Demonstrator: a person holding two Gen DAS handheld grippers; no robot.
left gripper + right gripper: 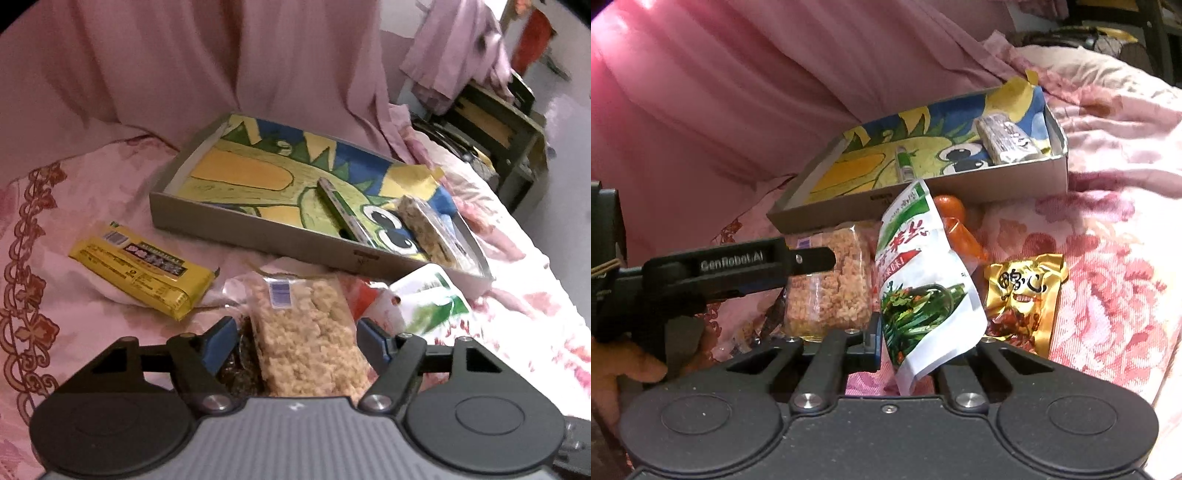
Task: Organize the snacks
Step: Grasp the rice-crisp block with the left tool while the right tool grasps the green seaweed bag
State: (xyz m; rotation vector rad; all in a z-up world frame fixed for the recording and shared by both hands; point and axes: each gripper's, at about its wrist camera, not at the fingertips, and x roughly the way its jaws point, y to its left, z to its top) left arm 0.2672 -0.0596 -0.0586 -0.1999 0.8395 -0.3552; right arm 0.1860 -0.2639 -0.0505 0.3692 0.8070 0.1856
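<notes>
straddling the clear bag of puffed rice crisp, the left gripper has its blue-padded fingers spread to either side of the bag, not pressing it. the bag lies on the pink floral bedspread, just off the near long wall of the shallow cardboard tray. inside the tray, on its dragon drawing, a green-and-white stick packet lies near the middle and a clear-wrapped rice bar sits in the right-hand end. a yellow wrapped bar lies on the bedspread off the tray's near left corner.

the right gripper is clamped on the lower edge of a green-and-white seaweed pouch, which stands tilted up between the fingers, in front of the tray's near wall. an orange packet shows behind the pouch, and a gold foil packet lies on the bedspread just right of it. a pink curtain hangs beyond the tray's far wall.
</notes>
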